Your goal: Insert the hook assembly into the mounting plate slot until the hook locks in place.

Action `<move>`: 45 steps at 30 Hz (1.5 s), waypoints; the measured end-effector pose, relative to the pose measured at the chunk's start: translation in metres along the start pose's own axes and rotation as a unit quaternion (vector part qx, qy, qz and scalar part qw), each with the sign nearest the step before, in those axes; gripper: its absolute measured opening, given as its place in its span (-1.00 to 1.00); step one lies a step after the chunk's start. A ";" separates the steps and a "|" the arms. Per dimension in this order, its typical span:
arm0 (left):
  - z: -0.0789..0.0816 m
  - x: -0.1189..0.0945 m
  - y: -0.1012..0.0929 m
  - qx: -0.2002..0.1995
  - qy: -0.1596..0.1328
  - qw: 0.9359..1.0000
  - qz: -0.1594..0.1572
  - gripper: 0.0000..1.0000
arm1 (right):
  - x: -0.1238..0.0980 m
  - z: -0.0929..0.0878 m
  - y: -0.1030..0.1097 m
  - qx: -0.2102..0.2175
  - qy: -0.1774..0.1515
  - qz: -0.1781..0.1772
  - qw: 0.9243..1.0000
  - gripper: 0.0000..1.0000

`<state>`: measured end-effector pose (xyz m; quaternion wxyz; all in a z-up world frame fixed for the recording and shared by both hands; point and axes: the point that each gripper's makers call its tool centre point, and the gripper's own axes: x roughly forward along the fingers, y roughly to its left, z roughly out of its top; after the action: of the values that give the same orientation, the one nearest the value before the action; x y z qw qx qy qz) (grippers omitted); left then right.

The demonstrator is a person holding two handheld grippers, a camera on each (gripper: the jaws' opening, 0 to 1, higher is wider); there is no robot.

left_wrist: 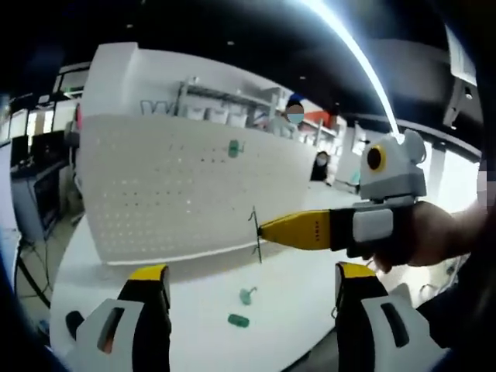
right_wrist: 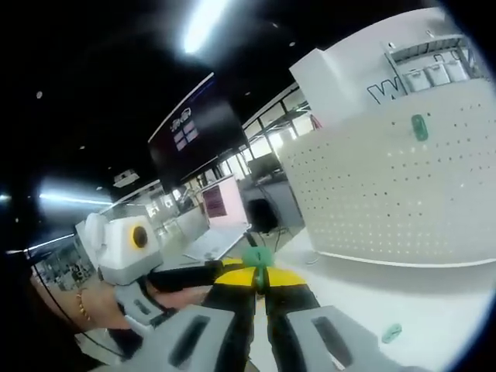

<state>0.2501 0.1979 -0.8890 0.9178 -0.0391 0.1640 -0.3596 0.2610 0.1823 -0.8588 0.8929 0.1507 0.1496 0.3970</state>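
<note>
Hook (left_wrist: 256,232): thin dark wire piece with green base (right_wrist: 256,256), clamped in right gripper (left_wrist: 262,229), above table (left_wrist: 194,287) short of pegboard (left_wrist: 186,186); left gripper (left_wrist: 252,285) wide, holding nothing. Step judged: carrying to board; next, align with a hole and press until locked

Dark wall screen (right_wrist: 195,133); ceiling light strip (left_wrist: 358,54) (lit)

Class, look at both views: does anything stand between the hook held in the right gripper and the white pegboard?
Nothing visible does. The right gripper holds the hook before the pegboard, with open air between them.
</note>
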 end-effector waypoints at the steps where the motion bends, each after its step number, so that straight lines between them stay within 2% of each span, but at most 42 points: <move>1: 0.000 0.000 0.001 -0.002 0.000 1.000 0.000 0.87 | -0.001 0.001 -0.002 0.000 -0.001 -0.001 1.000 -1.00; 3: 0.000 0.000 0.004 -0.011 0.001 1.000 0.009 0.99 | -0.002 0.002 -0.006 -0.002 -0.003 -0.006 1.000 -1.00; 11: 0.002 0.001 0.004 -0.017 -0.006 1.000 0.007 1.00 | -0.007 0.002 -0.019 -0.004 -0.008 -0.026 1.000 -1.00; 15: 0.003 0.001 0.003 -0.014 -0.005 1.000 0.006 1.00 | -0.010 0.015 -0.038 -0.005 -0.036 -0.071 0.997 -1.00; 18: 0.001 0.001 0.006 -0.020 -0.004 1.000 0.013 1.00 | -0.009 0.030 -0.048 -0.016 -0.057 -0.090 0.994 -1.00; 23: -0.001 -0.001 0.010 -0.037 -0.008 0.999 0.017 1.00 | -0.003 0.048 -0.062 -0.031 -0.074 -0.105 0.991 -1.00; 27: 0.002 -0.003 0.010 -0.033 -0.006 0.999 0.018 1.00 | -0.002 0.060 -0.074 -0.038 -0.086 -0.121 0.988 -1.00; 45: -0.002 -0.005 0.014 -0.044 -0.006 0.999 0.030 1.00 | 0.009 0.091 -0.118 -0.048 -0.112 -0.149 0.981 -1.00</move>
<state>0.2547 0.2116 -0.8925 0.9266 -0.0764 0.1749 -0.3241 0.3805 0.1002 -0.8228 0.9593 0.1273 0.0502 0.2469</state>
